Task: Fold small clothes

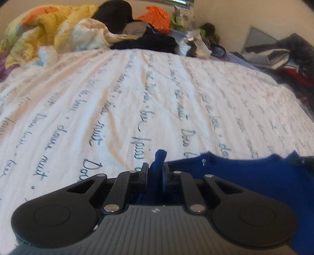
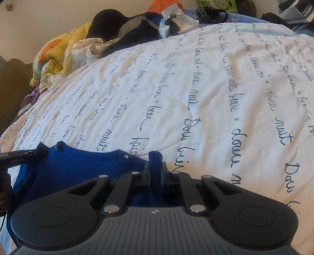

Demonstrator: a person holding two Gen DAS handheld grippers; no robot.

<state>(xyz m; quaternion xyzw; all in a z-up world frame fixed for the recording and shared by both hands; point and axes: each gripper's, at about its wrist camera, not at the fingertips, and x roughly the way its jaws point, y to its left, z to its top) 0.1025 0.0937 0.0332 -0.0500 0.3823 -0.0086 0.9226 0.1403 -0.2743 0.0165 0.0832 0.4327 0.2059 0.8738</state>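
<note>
A blue knit garment (image 1: 245, 176) hangs stretched between my two grippers above a white bed cover with blue script (image 1: 137, 88). My left gripper (image 1: 156, 168) is shut on the garment's left corner, a tuft of blue fabric sticking up between the jaws. In the right wrist view my right gripper (image 2: 156, 168) is shut on the other corner of the blue garment (image 2: 78, 166), which spreads to the left. The left gripper's tip (image 2: 23, 156) shows at the far left there; the right gripper's tip (image 1: 302, 160) shows at the far right in the left wrist view.
A yellow and orange quilt (image 1: 39, 33), dark clothes (image 1: 149, 41) and an orange item (image 1: 157, 15) are piled at the far end of the bed. More clothes (image 1: 284, 55) lie at the right. The white cover (image 2: 215, 88) stretches ahead.
</note>
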